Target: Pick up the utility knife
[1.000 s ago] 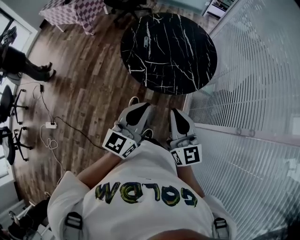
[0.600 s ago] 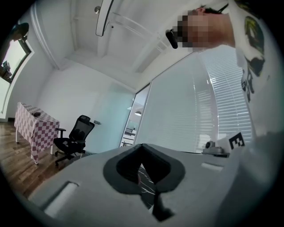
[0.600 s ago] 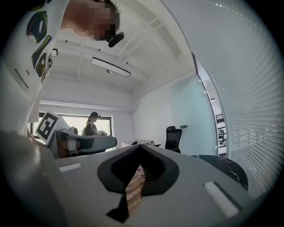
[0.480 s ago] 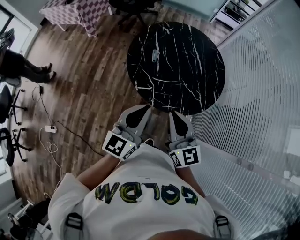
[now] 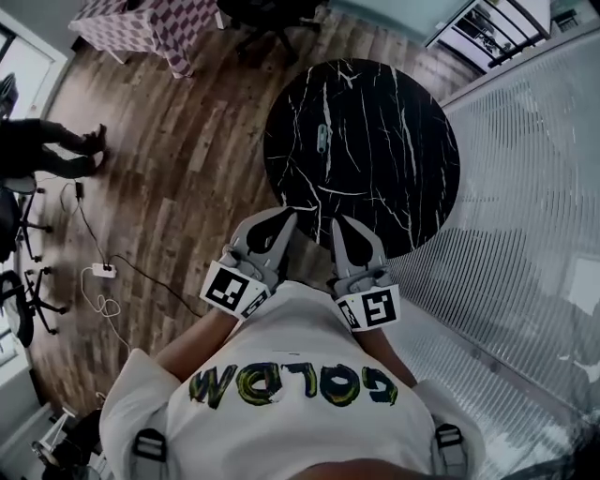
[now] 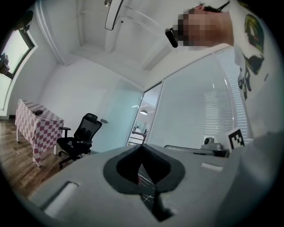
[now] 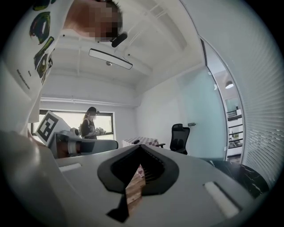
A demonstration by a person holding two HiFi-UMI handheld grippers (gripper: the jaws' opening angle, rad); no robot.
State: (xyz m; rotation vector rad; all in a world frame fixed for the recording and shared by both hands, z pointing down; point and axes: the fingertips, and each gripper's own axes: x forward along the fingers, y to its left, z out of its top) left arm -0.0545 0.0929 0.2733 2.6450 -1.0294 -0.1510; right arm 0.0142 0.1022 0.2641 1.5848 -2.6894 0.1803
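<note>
The utility knife (image 5: 323,137), a small grey object, lies on the round black marble table (image 5: 403,178), left of its centre. In the head view my left gripper (image 5: 282,216) and right gripper (image 5: 337,223) are held level side by side in front of the person's body, their tips at the table's near edge and well short of the knife. Each has its jaws closed with nothing between them. The left gripper view shows the left gripper (image 6: 143,146) with its tips together. In the right gripper view the right gripper (image 7: 140,146) is likewise closed. Neither gripper view shows the knife.
Wooden floor surrounds the table. A glass wall with blinds (image 5: 534,234) runs along the right. A checkered-cloth table (image 5: 150,23) and a black office chair (image 5: 267,14) stand at the back. Someone's legs (image 5: 52,150) are at the left, with a power strip and cable (image 5: 101,272) on the floor.
The person has walked toward the round table. Both grippers, still closed, have come forward together from over the floor to the table's near edge.
</note>
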